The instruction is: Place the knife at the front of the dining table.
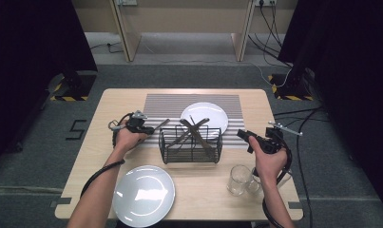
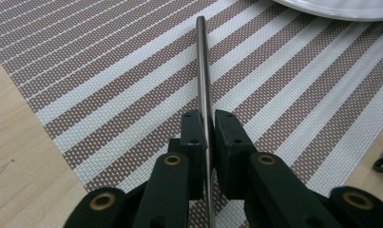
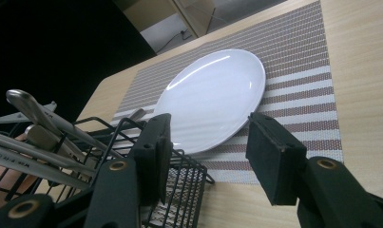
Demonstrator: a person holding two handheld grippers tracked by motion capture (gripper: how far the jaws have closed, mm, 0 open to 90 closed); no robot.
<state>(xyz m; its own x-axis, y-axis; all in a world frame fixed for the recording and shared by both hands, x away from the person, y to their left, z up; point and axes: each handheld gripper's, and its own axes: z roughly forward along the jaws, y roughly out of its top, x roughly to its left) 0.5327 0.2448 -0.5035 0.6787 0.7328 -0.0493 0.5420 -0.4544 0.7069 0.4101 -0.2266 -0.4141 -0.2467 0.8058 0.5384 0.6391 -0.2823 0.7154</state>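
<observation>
Cutlery is being laid out on the striped placemat [image 1: 194, 102] covering the far part of the wooden table [image 1: 103, 142]. On the mat a white plate [image 1: 204, 116] is sitting, with the wire caddy [image 1: 191, 145] still holding several utensils [image 1: 195, 130] at its near edge. By my judgement the setting is barely begun. Left gripper [image 2: 207, 137] is clamping a slim steel utensil handle [image 2: 203, 71] low over the mat, beside the plate. Right gripper [image 3: 205, 156] is waiting, jaws wide and empty, beside the caddy.

On the table [image 1: 108, 102], the left gripper [image 1: 148, 129] clamps a metal utensil [image 1: 161, 125] lying over the striped placemat [image 1: 170, 102]. A wire basket [image 1: 191, 147] of cutlery stands beside a white plate [image 1: 213, 114]. The right gripper [image 1: 244, 136] hovers open near a glass [image 1: 238, 179].
</observation>
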